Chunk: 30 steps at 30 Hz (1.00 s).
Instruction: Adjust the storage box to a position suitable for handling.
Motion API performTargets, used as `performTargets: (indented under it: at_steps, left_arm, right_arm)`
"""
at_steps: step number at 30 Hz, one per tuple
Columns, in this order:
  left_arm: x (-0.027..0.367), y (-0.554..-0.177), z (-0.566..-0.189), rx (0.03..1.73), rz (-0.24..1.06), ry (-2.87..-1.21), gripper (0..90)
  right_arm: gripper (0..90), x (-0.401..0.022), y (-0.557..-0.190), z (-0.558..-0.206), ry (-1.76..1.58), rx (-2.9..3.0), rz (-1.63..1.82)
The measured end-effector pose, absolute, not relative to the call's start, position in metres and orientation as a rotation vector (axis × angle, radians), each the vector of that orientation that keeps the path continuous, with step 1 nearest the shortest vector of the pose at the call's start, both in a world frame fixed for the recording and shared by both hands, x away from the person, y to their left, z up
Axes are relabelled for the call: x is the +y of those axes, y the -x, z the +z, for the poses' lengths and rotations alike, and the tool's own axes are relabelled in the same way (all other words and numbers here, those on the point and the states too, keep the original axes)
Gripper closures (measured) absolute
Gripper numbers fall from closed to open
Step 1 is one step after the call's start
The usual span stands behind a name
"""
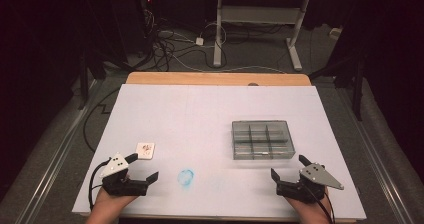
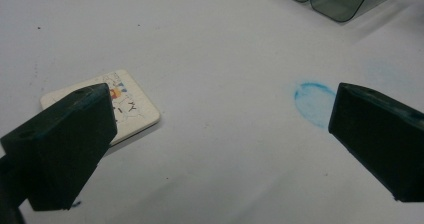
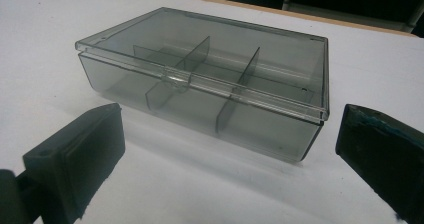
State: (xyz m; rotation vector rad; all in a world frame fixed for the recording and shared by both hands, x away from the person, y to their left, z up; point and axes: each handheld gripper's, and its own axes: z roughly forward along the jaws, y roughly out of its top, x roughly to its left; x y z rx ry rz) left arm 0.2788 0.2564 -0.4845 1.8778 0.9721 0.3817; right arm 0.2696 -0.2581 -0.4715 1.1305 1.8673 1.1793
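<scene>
Two grippers, L [image 1: 146, 167] & R [image 1: 289, 167], jaws spread, empty; closed smoky divider box [image 1: 263, 139] near R, printed tile [image 1: 145, 150] by L

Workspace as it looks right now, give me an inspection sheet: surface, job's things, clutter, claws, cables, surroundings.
Surface: white sheet over a wooden table; blue smudge near the front edge.
Job's things: smoky clear compartment box, lid shut, dividers inside, compartments look empty; small square card with a printed picture, lying flat.
Clutter: nothing seen.
Claws: left claw open, low over the sheet beside the card, holding nothing; right claw open, just in front of the box, holding nothing.
Cables: black lead trailing from the left claw; loose wires on the floor beyond the table.
Surroundings: dark room; white desk frame behind.
</scene>
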Motion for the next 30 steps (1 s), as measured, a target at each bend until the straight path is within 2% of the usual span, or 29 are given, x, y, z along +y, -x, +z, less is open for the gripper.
performTargets:
  at_steps: [16,19,25,29,30]
  left_arm:
    - [0.2546,-0.2805,-0.4818,0.969,0.365,-1.869,0.6]
    - [0.2567,-0.2805,-0.4804,0.969,0.364,-1.858,3.2]
    - [0.2594,-0.2814,-0.4781,0.953,0.343,-1.861,15.3]
    - [0.2579,-0.2821,-0.4786,0.954,0.34,-1.876,16.5]
    - [0.2576,-0.2826,-0.4782,0.96,0.328,-1.875,19.6]
  right_arm:
    - [0.2,-0.2601,-0.2642,-0.4628,-1.107,1.822,1.272]
    - [0.6,-0.2601,-0.2663,-0.4641,-1.125,1.844,1.262]
    - [3.6,-0.2587,-0.2689,-0.4672,-1.161,1.874,1.252]
    - [5.7,-0.2562,-0.2688,-0.4684,-1.157,1.89,1.24]
    - [8.0,-0.2553,-0.2686,-0.4687,-1.153,1.898,1.235]
